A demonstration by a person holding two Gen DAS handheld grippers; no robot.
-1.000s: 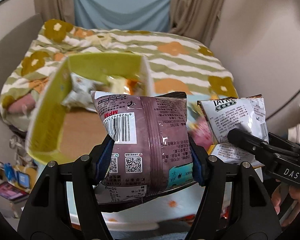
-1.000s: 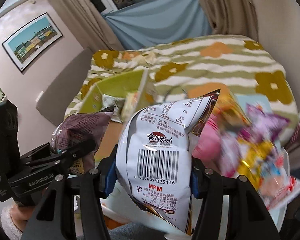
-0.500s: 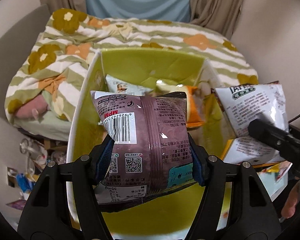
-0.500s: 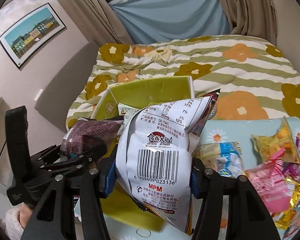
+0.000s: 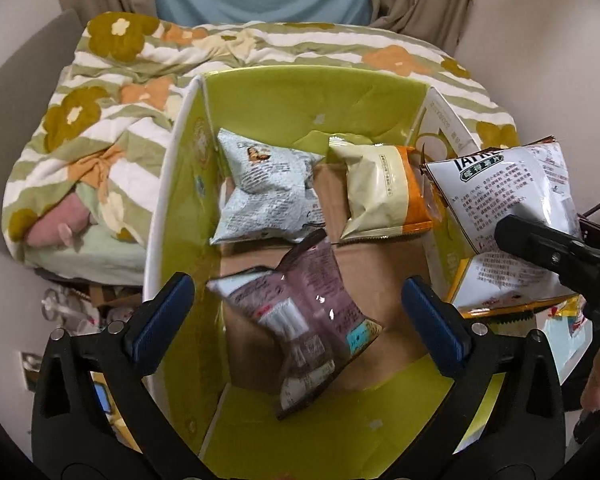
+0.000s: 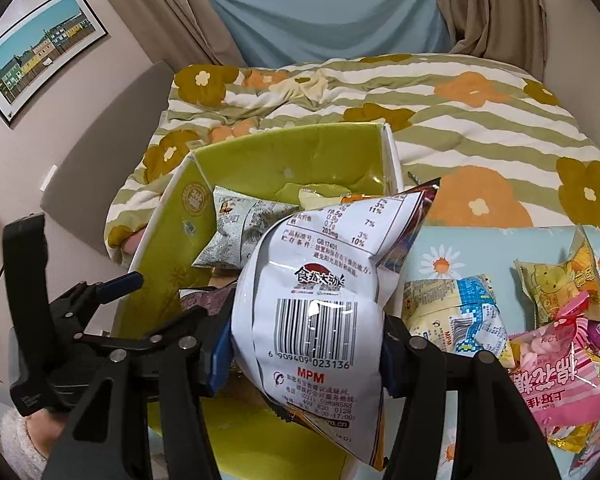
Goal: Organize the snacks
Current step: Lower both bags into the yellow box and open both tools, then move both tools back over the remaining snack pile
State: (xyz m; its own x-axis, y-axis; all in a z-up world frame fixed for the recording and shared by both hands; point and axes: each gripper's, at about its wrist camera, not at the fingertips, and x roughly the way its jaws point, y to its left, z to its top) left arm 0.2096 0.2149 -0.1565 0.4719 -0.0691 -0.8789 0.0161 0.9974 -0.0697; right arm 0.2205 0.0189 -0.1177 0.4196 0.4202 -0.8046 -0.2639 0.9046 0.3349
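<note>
Over the green cardboard box (image 5: 300,100) my left gripper (image 5: 296,292) points down, its jaws opening wide. The purple snack bag (image 5: 304,312) is loose between the blue pads, tilted and blurred above the box floor, touching neither pad. A pale grey-blue bag (image 5: 268,192) and a cream-and-orange bag (image 5: 380,196) lie at the box's far end. My right gripper (image 6: 304,352) is shut on a white snack bag (image 6: 312,280) with a barcode, held upright over the box's right wall (image 6: 390,160). The left gripper (image 6: 156,300) shows at the left of the right wrist view.
Several loose snack packets, among them a blue-and-white one (image 6: 460,312) and a pink one (image 6: 556,376), lie on the daisy-print tabletop (image 6: 440,256) right of the box. Behind stands a bed with a striped floral duvet (image 6: 420,92). A fluffy sleeve (image 6: 20,440) holds the left gripper.
The left jaws have sprung apart and let go of the purple bag, which drops tilted into the box. Both grippers moved over the box. The right grip is unchanged.
</note>
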